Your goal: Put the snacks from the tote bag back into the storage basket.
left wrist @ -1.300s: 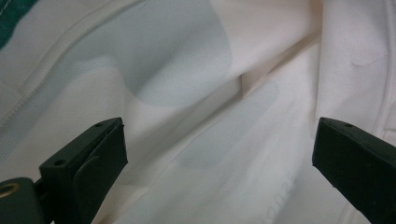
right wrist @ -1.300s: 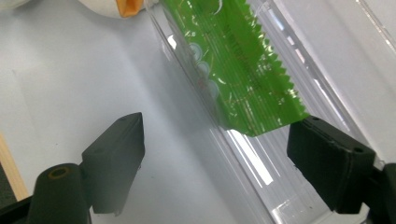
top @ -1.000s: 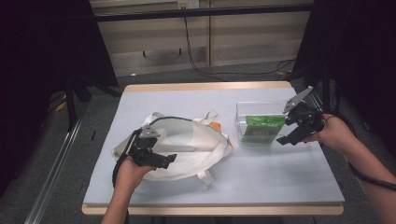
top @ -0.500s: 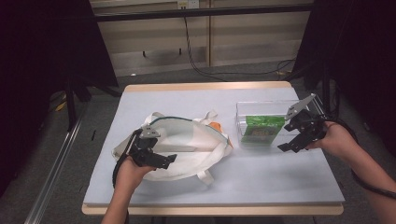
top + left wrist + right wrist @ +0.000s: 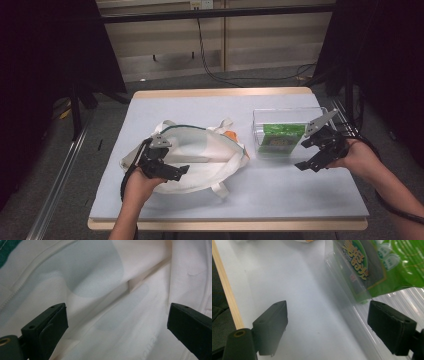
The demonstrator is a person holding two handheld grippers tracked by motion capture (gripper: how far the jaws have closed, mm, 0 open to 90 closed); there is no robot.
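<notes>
Meanwhile the right gripper (image 5: 314, 152) is sinking from above the clear box (image 5: 287, 131) to the box's near right corner, fingers spread and empty, seemingly lining up on the green packet (image 5: 280, 137) inside. Farther left, the left gripper (image 5: 167, 167) is hovering, fingers spread, over the cloth bag (image 5: 200, 150) lying on the bench (image 5: 280, 187).

High cam overhead — gripper cams close, table-level.

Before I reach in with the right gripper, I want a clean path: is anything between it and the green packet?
Yes: the clear box's near wall. The right gripper, jaws open, sits outside that box at its front right corner, and the green packet lies inside.
</notes>
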